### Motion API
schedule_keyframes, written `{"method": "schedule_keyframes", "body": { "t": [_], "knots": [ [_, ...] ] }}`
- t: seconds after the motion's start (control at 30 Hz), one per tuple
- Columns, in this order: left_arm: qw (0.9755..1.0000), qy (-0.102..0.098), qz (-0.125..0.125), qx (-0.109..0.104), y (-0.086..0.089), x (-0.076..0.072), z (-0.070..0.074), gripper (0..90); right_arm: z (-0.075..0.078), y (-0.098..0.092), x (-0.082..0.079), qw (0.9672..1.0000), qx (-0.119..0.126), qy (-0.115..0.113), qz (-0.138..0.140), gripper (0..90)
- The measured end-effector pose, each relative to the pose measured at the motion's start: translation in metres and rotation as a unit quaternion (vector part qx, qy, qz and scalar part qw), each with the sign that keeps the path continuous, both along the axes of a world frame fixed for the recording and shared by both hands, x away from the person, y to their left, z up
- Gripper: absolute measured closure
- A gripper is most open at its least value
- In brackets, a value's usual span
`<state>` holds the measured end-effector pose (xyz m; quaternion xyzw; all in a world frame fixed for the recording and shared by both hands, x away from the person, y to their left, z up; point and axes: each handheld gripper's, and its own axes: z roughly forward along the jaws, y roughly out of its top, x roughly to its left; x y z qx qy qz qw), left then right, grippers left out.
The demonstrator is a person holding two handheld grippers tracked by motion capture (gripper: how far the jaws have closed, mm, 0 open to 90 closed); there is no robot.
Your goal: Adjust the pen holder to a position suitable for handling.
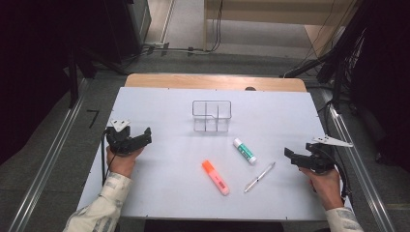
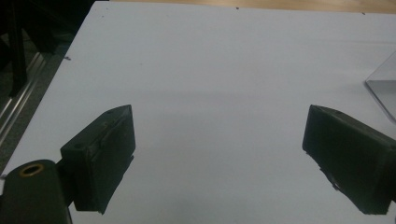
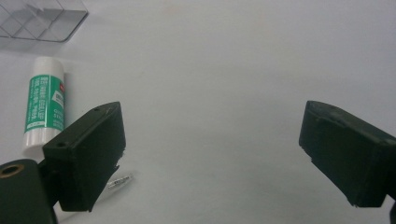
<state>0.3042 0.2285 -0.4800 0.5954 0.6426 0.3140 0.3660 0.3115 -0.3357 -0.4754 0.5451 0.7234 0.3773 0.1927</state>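
The pen [image 1: 259,177] lies flat on the white table [image 1: 159,193], slanting from near-left to far-right, a little left of the right gripper [image 1: 290,155] and nearest to it of all the loose items. It looks slim, stiff and light, with a smooth, probably slippery barrel, so it may roll or skid if nudged; a pinch across the middle of the barrel, jaws square to its length, seems the safest hold. Its tip [image 3: 120,181] peeks out just beside the left jaw in the right gripper view.

Just left of the pen lies an orange highlighter [image 1: 215,177], chunkier and easier to grasp. Beyond them rests a glue stick [image 1: 244,151], white with a green label, also seen in the right gripper view [image 3: 44,105]. Farther off, near the table's middle, stands a clear plastic organizer [image 1: 212,116] with dividers, upright and empty.

The right gripper is spread wide, holding nothing. The left gripper [image 1: 145,137], well apart at the table's left side, is likewise spread wide over bare table.
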Motion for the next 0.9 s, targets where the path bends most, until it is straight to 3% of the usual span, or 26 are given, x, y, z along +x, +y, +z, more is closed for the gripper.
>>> {"method": "schedule_keyframes", "body": {
  "t": [0.23, 0.9],
  "knots": [
    [1.0, -0.001, 0.003, -0.003, 0.003, 0.0, 0.001, 9.8, 0.0, 0.002, -0.004, 0.9999, -0.001, 0.001, -0.013, 6.1],
    [1.0, 0.006, 0.002, 0.001, 0.008, -0.003, -0.003, 9.9, 0.0, 0.024, -0.018, 0.9998, -0.02, -0.009, 0.0, 6.3]
  ]
}}
